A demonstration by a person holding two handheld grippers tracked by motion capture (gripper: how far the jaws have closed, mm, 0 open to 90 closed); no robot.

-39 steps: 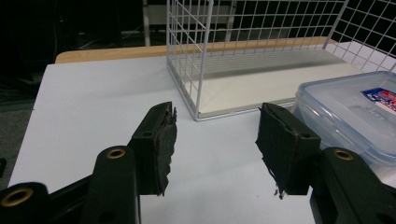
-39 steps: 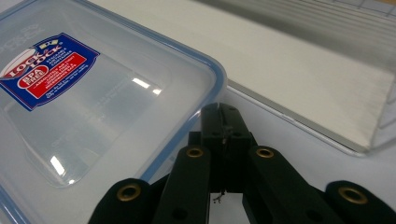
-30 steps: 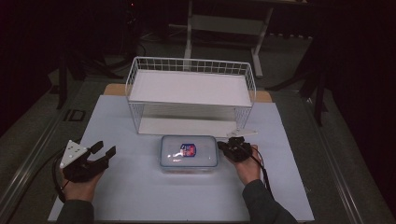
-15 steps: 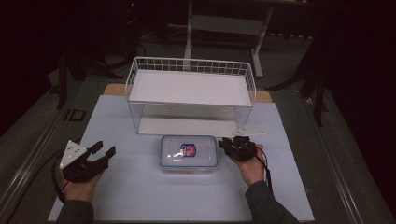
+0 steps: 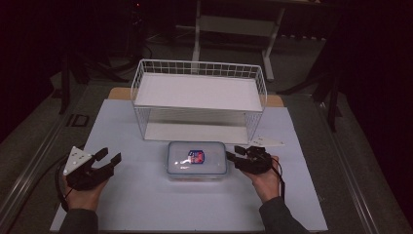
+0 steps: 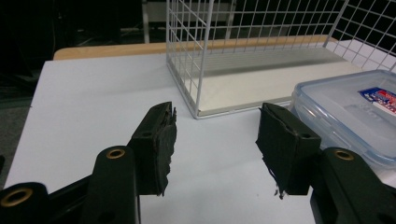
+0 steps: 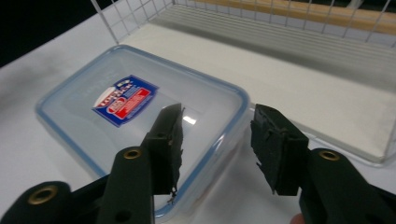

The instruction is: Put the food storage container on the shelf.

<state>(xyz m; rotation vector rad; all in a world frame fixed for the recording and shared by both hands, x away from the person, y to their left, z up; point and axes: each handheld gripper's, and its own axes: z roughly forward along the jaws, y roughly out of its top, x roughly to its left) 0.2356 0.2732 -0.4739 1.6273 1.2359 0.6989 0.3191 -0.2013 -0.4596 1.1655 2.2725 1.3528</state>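
**Clear plastic box sits at the right gripper's jaws**

The clear rectangular plastic food box with a blue-rimmed lid and a red-and-blue label (image 5: pixel 197 159) lies flat on the white table mat (image 5: pixel 146 204), just in front of the white wire two-tier shelf rack (image 5: pixel 199 100). Its long axis runs left to right across the table. The right gripper (image 5: pixel 235 157) is much the nearer: its jaws stand apart and empty, straddling the box's right short edge, one jaw over the lid and one just outside the rim. The left gripper (image 5: pixel 108 157) rests well apart to the box's left, jaws also apart and empty. The lid looks smooth and glossy with rounded corners; the black jaw pads (image 7: pixel 171 144) are rough and frayed at the edges
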